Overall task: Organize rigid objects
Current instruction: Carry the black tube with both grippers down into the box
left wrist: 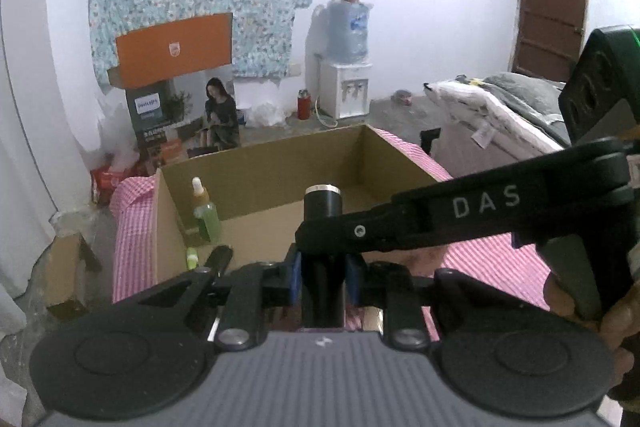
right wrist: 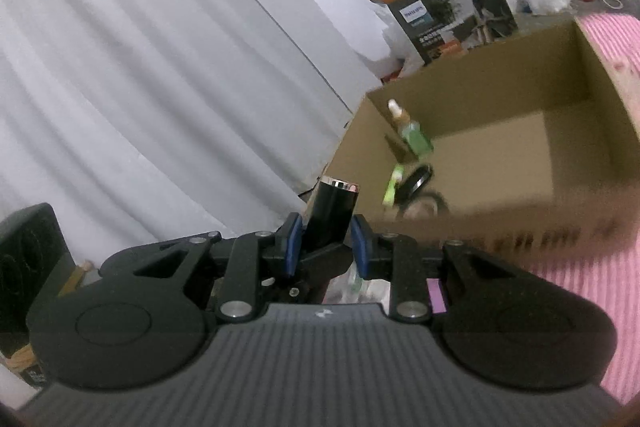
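A black cylinder with a silver top rim (left wrist: 322,202) stands upright between the blue pads of my left gripper (left wrist: 323,281), which is shut on it just in front of the open cardboard box (left wrist: 280,163). My right gripper (right wrist: 325,247) reaches in from the right; its fingers (left wrist: 340,233) close around the same cylinder (right wrist: 334,213) higher up. In the box stand a green bottle with a white cap (left wrist: 206,213) and a small green tube (left wrist: 192,257) at the left corner. The right wrist view also shows the bottle (right wrist: 414,135), the tube (right wrist: 391,189) and a dark round object (right wrist: 416,181).
The box sits on a pink checked cloth (left wrist: 496,259). A white curtain (right wrist: 160,87) hangs at the left. Behind stand a Philips carton (left wrist: 180,99), a water dispenser (left wrist: 346,75) and a bed (left wrist: 500,107). A brown door (left wrist: 552,3) is at the far right.
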A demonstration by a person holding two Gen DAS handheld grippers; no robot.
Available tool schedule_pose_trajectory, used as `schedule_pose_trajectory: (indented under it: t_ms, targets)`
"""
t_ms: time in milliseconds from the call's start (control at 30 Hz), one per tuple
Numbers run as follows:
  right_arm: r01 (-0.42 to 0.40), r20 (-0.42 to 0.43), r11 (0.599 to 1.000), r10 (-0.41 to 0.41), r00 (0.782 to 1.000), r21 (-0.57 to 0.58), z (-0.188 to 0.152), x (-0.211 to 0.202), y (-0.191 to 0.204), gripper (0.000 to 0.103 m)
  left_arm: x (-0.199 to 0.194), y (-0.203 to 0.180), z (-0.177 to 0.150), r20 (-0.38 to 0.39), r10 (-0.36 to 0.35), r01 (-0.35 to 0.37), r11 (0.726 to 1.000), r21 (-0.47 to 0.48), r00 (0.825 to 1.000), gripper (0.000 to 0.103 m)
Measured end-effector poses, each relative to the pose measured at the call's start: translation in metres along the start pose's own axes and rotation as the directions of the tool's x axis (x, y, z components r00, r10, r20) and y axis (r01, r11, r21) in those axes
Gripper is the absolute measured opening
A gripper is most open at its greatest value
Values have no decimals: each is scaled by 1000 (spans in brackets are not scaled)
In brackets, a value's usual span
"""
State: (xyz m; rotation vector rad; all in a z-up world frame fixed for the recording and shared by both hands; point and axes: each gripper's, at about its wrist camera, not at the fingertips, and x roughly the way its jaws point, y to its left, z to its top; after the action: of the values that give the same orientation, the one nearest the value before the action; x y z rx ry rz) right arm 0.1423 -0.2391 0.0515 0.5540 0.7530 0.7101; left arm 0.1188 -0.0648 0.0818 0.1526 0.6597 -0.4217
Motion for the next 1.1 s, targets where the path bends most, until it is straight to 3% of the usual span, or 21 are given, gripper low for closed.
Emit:
schedule_pose_trajectory:
  t_ms: [267,533,833,1100]
  targets:
    - [-4,-134,999,11,991,50,85,48,-57,26,73,31,53,-138,-4,-13,992,-126,990,23]
    - [25,-275,991,13,961,133,146,117,-113,26,157,55,83,-317,43,-113,972,-205,947,23]
    - [99,-396,980,-23,918,172,154,184,-153,27,224,89,76,-470,22,-187,933,-307,882,23]
    - [150,-444,972,-55,894,181,146,218,-165,28,244,99,63,-517,33,-240,910,-339,855,23]
